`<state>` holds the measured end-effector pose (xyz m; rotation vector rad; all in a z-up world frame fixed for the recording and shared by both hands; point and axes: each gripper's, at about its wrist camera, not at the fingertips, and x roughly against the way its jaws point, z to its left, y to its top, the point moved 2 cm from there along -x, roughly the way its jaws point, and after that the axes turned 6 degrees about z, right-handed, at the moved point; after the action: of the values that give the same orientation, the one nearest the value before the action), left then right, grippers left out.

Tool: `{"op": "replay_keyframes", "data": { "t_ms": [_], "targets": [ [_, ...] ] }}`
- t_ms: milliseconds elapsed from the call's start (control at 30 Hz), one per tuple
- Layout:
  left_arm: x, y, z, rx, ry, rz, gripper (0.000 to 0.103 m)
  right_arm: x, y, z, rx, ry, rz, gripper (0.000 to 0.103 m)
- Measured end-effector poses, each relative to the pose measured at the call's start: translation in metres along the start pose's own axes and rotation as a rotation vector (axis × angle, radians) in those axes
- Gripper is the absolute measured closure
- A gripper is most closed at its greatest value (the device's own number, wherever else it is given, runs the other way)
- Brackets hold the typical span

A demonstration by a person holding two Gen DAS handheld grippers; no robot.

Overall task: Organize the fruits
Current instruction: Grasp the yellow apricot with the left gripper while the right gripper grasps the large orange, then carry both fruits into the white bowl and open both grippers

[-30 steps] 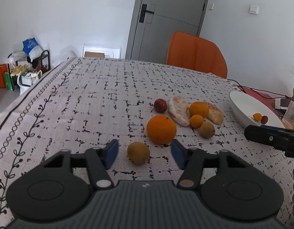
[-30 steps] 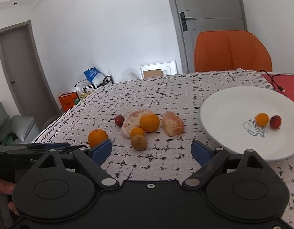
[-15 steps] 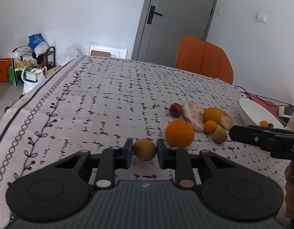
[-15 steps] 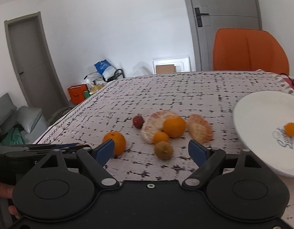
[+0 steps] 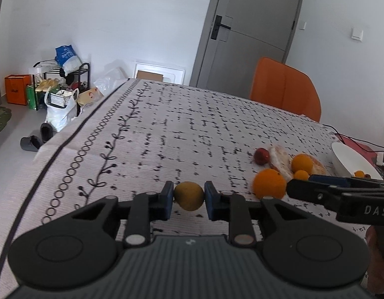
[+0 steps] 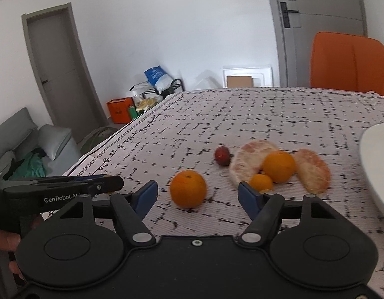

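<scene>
My left gripper [image 5: 189,196] is shut on a yellow-green round fruit [image 5: 189,195] and holds it above the patterned tablecloth [image 5: 182,134]. To its right lie a big orange [image 5: 269,184], a red fruit [image 5: 261,156], peeled citrus pieces [image 5: 280,159] and two smaller oranges [image 5: 302,163]. My right gripper [image 6: 198,193] is open and empty, with the big orange [image 6: 188,188] just beyond its jaws. Behind it lie the red fruit [image 6: 222,155], the peeled citrus pieces [image 6: 249,160], a medium orange [image 6: 279,166] and a small one [image 6: 261,182]. The white plate [image 5: 351,160] holds two small fruits [image 5: 359,173].
An orange chair [image 5: 285,89] stands at the far table edge. The plate's rim [image 6: 373,159] shows at the right of the right wrist view. Cables and a red item [image 5: 358,144] lie beyond the plate. The left gripper's body [image 6: 60,190] shows at the left of that view.
My left gripper closed on the yellow-green fruit and lifted it, turning left. My right gripper swung left, so the big orange now sits before its jaws and the plate slid to the edge.
</scene>
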<state>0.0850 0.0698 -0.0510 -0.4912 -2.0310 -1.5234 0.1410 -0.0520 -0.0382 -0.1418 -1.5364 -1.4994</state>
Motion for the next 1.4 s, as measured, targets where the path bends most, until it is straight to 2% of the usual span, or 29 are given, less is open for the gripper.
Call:
{"op": "replay_keyframes", "data": {
  "t_ms": [233,300,333,467,1033,1400],
  "targets": [
    [0.004,0.004,0.012,0.02,0.009,-0.009,0.078,-0.02,0.004,0.008,0.013,0.004,0.028,0.035],
    [0.004,0.004,0.014,0.023,0.008,-0.009,0.078,-0.025,0.004,0.008,0.014,0.002,0.036,0.047],
    [0.003,0.005,0.015,0.025,0.006,-0.009,0.078,-0.029,0.004,0.008,0.015,0.005,0.05,0.067],
    [0.0,0.005,0.01,0.021,-0.004,-0.002,0.078,-0.027,0.003,0.008,0.007,-0.003,0.065,0.067],
    [-0.007,0.012,-0.055,-0.094,-0.095,-0.007,0.078,0.039,-0.004,-0.034,-0.059,-0.093,-0.06,0.067],
    [-0.011,0.015,-0.093,-0.154,-0.138,-0.015,0.078,0.066,-0.012,-0.067,-0.117,-0.164,-0.109,0.067]
  ]
}}
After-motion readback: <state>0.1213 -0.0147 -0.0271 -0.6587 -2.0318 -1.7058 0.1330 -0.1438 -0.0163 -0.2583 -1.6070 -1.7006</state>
